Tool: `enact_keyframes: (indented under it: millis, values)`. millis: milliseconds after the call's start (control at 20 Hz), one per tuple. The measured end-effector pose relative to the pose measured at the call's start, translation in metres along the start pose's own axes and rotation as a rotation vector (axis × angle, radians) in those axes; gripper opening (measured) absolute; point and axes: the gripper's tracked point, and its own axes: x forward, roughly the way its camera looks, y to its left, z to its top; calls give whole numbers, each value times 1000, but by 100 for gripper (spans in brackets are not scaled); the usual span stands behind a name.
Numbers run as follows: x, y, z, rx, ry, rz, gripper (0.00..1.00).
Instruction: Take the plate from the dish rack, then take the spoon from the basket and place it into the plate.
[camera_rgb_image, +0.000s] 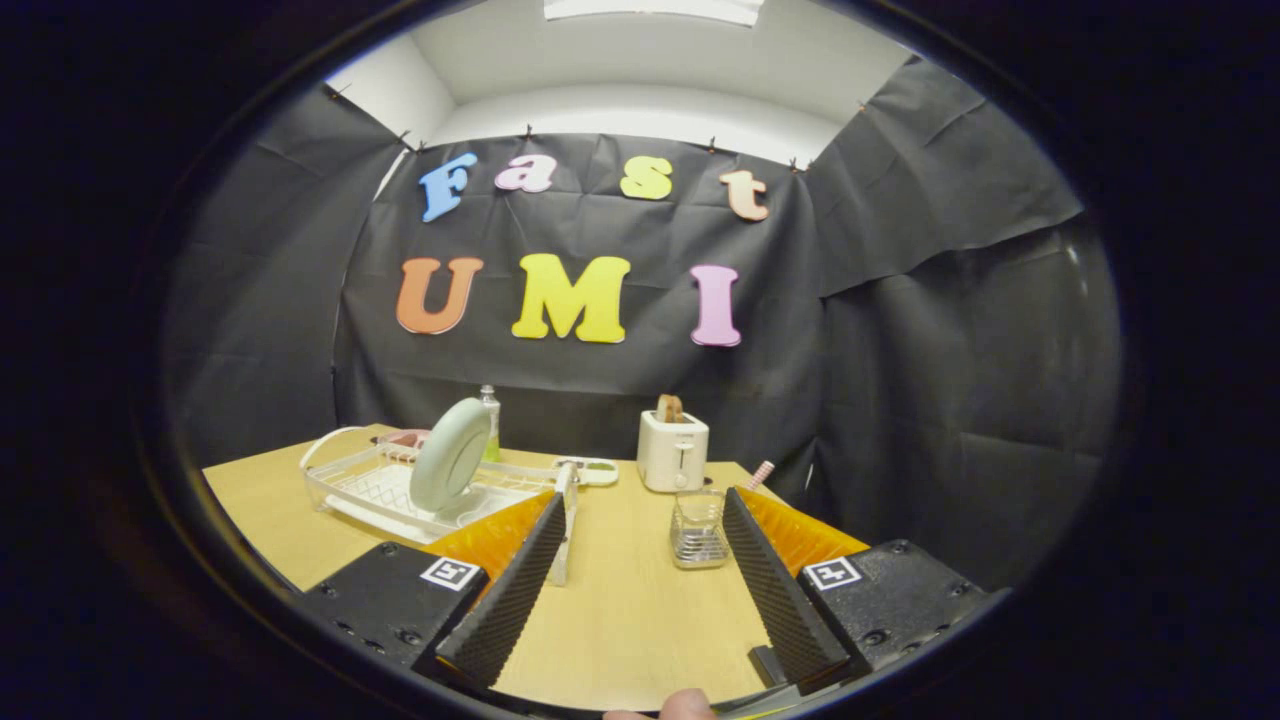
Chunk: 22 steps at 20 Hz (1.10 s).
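A pale green plate (450, 455) stands tilted on its edge in the white dish rack (345, 480), beyond my left finger on the wooden table. A small wire basket (698, 530) sits just ahead of my right finger's inner side. A pink-checked spoon handle (762, 473) pokes up behind that finger's tip, and the rest of the spoon is hidden. My gripper (642, 498) is open above the near part of the table, with only bare tabletop between its fingers.
A white toaster (672, 452) with a slice of toast in it stands at the back of the table (620, 600), beyond the basket. Behind the plate stands a clear bottle (489, 415). The rack's white end piece (590, 470) reaches toward the toaster. A person's fingertip (685, 705) shows near my base.
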Motion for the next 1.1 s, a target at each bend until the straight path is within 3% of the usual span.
enact_keyframes:
  millis: [500,850,1100]
  values:
    - [52,78,68,-5,129,210,100]
    - [92,131,116,-135,249,296,100]
    - [129,164,125,-121,372,343,100]
